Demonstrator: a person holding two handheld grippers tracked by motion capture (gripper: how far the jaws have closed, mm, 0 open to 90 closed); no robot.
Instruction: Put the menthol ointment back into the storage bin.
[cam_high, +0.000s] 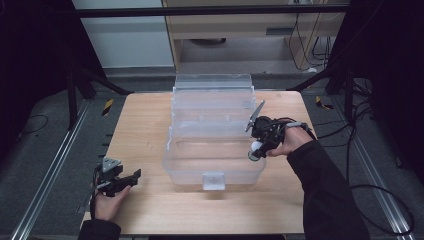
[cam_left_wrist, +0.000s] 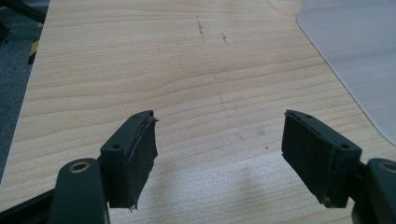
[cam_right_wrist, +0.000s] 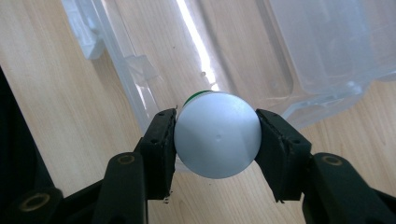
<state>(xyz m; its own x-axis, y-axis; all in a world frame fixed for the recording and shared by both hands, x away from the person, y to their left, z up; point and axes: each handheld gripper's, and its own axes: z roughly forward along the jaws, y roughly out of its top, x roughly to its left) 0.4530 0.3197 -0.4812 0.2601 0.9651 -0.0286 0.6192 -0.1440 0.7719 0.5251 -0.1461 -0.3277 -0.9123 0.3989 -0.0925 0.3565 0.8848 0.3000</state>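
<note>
- Progress: right gripper has its fingers clamped on a white round-topped container with a green band at its far edge; pickup looks done, drop-off not yet.
- Container position: held over the box's right-hand rim, at about 4 o'clock of the clear plastic box in the high view, not resting on anything I can make out.
- Left to do, my guess: carry it in over the wall, lower it into the front compartment, let go.
- Left gripper sits at 8 o'clock of the table, well apart from the box, fingers spread wide with nothing between them, bare wood underneath.
- Box stands open, lid tipped back toward 12 o'clock; inside looks empty as far as the clear plastic lets me tell.
- In the way: the box's right wall and rim just under the container; the small clear latch at 6 o'clock is off the path.
- Around: dark frame legs and cables on the floor beyond the table, none near the work.
</note>
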